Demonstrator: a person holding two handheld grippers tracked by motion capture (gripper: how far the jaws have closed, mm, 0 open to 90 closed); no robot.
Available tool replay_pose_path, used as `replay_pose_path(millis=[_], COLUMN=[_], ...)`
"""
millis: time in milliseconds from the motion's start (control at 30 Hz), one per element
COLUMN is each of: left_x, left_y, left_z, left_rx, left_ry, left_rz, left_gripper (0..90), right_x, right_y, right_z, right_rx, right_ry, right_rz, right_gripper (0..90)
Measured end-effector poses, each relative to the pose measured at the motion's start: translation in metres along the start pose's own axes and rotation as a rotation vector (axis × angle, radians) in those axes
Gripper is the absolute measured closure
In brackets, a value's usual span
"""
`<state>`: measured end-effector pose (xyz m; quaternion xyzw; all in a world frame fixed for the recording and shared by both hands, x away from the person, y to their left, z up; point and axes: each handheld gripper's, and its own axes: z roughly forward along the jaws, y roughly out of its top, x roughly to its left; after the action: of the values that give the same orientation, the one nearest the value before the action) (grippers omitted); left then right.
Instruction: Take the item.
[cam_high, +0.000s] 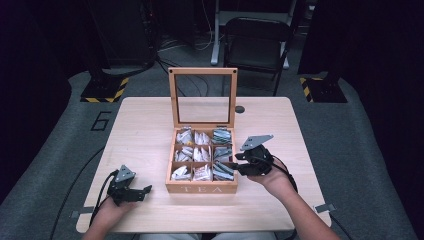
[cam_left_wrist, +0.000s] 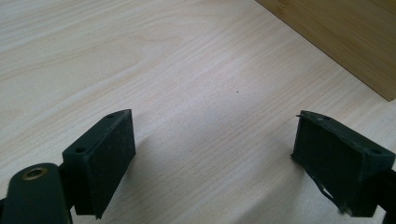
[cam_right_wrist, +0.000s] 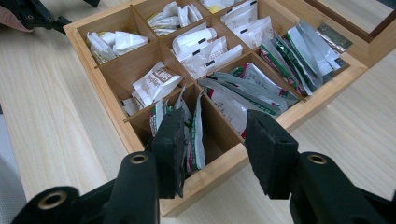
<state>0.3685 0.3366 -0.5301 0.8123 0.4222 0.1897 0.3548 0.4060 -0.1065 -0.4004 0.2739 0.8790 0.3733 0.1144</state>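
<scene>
Pale wood table (cam_high: 140, 125), dim room, left tongs (cam_left_wrist: 212, 154) released, right tongs (cam_right_wrist: 212, 149) seemingly unclenched above tea box (cam_right_wrist: 289, 119).

- "TEA" in pale capitals on the front wall of the wooden box (cam_high: 201, 189), facing the near table edge.
- Numeral "6" in dark print on the grey floor mat (cam_high: 101, 120), off the table's far left corner.
- Print on the sachets (cam_right_wrist: 156, 81) too small to read.

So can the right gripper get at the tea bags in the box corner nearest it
Probably yes. The lid stands open, and the right gripper hovers just over that corner with those tea bags between its parted jaws, not yet pinched.
</scene>
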Motion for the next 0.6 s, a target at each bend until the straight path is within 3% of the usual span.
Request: replay_pose_path(millis=[600], left_x=[0.0], left_y=[0.0], left_z=[0.0], left_rx=[0.0], left_ry=[0.0], left_rz=[-0.001], left_gripper=[12.7], right_x=[0.002], right_y=[0.007], right_z=[0.014], right_rx=[0.005], right_ry=[0.017], right_rz=[-0.001], right_gripper=[58.8])
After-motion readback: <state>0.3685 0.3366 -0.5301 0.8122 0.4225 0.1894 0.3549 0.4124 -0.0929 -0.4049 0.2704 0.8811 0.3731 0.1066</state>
